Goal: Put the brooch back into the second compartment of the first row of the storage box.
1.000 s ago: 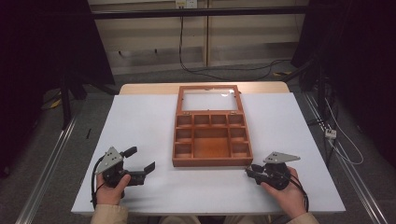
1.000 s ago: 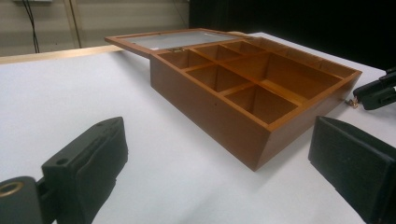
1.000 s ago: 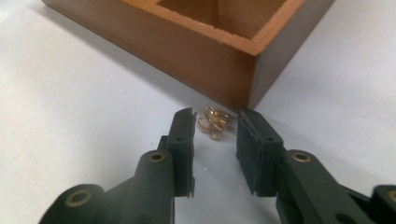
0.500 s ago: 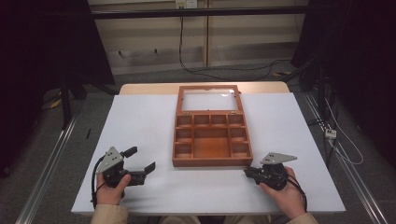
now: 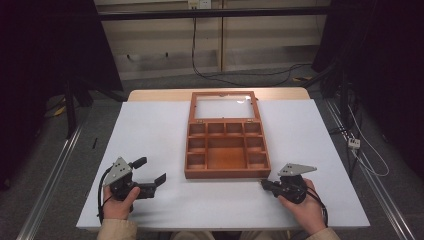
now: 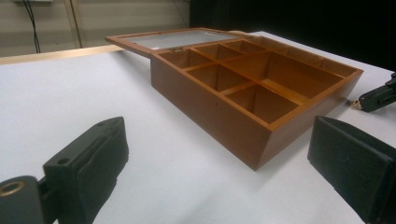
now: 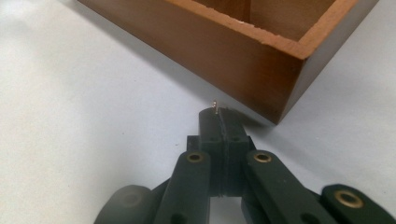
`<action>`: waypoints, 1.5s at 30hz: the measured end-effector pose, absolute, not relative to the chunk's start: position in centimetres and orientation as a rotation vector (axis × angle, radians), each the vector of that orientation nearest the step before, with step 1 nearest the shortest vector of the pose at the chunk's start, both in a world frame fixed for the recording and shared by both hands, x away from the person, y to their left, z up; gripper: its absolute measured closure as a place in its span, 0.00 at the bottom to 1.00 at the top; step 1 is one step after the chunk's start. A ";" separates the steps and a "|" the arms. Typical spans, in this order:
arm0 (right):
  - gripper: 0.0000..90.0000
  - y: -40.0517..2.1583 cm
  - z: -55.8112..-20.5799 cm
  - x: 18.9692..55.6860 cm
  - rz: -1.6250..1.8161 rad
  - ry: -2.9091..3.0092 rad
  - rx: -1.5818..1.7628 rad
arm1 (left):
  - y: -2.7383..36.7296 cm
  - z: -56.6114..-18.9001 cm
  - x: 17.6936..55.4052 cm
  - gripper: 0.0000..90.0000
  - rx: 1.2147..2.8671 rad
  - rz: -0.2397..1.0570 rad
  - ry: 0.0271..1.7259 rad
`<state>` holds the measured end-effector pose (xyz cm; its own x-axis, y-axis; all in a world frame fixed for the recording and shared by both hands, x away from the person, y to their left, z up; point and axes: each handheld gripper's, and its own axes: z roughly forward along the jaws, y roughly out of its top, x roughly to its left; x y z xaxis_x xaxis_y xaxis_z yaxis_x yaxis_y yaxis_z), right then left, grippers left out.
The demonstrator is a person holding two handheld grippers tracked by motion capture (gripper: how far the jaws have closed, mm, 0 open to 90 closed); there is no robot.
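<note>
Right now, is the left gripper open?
Yes: in the left gripper view the left gripper has its two black jaws standing wide apart over the bare white table, with nothing between them.

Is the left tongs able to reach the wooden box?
Probably yes. The left tongs sit open on the white table, and nothing lies between them and the wooden box.

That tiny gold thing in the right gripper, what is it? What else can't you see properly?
- Tiny gold piece, right gripper view: pinched in the shut right gripper, too small to identify.
- Wooden box, right gripper view: cut off by the top edge.
- Box compartments, left gripper view: near walls hide parts of their floors.
- Left gripper, left gripper view: open, jaws cut off at the bottom edge.
</note>
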<state>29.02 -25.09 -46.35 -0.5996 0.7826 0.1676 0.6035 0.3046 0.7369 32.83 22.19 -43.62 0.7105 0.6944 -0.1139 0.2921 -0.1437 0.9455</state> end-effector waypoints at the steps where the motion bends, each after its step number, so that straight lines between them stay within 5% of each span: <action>1: 1.00 -25.1 -46.4 29.0 1.179 2.349 1.273 | 22.2 -43.6 32.8 0.05 1.730 0.421 0.790; 45: 1.00 -24.2 -41.6 30.8 1.426 2.379 1.151 | 22.0 -43.6 33.0 0.05 1.738 0.395 0.777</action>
